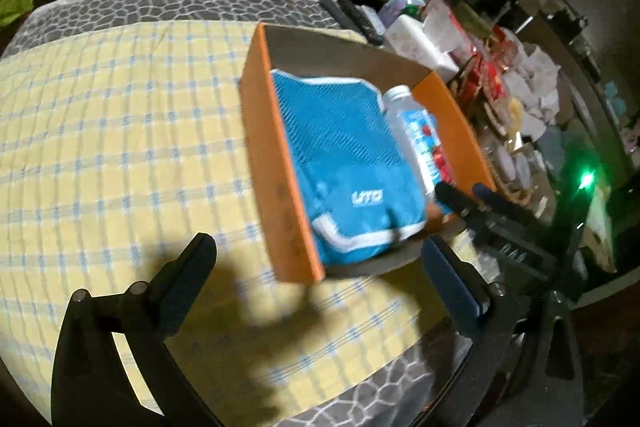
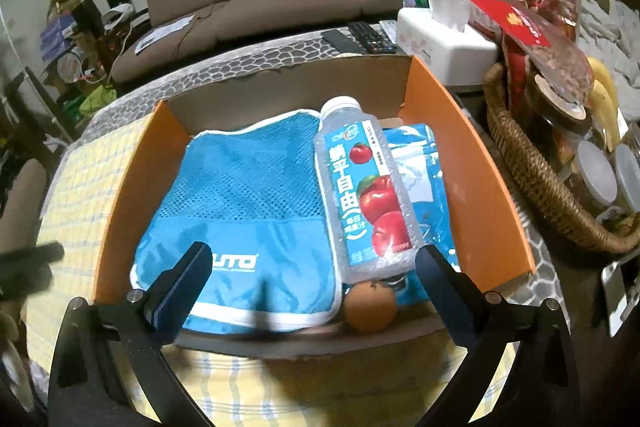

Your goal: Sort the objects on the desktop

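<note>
— Yellow checked cloth (image 1: 100, 131) covered the table at the left, and over it hung the left gripper (image 1: 320, 267), its jaws spread wide with nothing between them, only cloth and shadow beneath.

— And the box?

— An orange cardboard box (image 2: 124, 203) sat just right of that bare cloth, open at the top. Inside, at its left, lay a blue mesh pouch (image 2: 248, 195) with white trim, flat on the bottom. Beside the pouch lay a clear juice bottle (image 2: 360, 187) with apples on its label, cap pointing to the far wall, resting partly on a blue plastic packet (image 2: 424, 167). An orange fruit (image 2: 370, 305) sat at the near wall, touching the bottle's base.

— What of the other claw?

— The right gripper (image 2: 312, 263) hovered above the box's near edge, released, jaws wide apart and gripping nothing; the pouch and bottle showed between its fingers.

— Further right?

— A white tissue box (image 2: 444, 39) stood behind the box, and a wicker basket (image 2: 532, 171) with bananas (image 2: 604, 99) stood close by the box's right wall.
</note>
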### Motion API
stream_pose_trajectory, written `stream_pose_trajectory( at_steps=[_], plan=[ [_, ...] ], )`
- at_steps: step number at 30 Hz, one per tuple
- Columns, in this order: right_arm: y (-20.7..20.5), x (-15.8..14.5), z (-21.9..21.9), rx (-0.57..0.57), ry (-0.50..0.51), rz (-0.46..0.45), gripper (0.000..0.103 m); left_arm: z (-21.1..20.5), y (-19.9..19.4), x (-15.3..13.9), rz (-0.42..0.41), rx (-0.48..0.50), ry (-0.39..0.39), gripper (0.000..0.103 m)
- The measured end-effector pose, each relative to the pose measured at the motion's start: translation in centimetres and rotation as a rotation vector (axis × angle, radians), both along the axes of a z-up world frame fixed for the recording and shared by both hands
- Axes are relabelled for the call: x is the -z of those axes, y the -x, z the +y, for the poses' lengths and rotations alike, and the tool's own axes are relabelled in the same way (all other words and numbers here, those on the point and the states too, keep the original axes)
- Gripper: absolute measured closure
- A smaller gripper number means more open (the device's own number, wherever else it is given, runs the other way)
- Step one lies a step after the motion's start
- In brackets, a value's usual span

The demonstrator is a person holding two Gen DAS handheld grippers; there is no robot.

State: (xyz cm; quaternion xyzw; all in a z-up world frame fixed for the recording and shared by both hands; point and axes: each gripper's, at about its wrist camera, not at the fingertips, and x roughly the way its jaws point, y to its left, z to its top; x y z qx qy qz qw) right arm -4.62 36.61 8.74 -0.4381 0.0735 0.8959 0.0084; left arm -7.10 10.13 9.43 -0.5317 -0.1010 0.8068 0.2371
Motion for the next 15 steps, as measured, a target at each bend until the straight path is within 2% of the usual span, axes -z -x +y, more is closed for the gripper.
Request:
stream_pose_trajectory(
  at_steps=[15],
  plan=[
    [-2.8, -0.7, -4.6, -0.053, -0.011, 0.015, 0.0, -6.7, -5.8, -0.1, 0.053, -0.092, 0.105, 0.0]
  ],
)
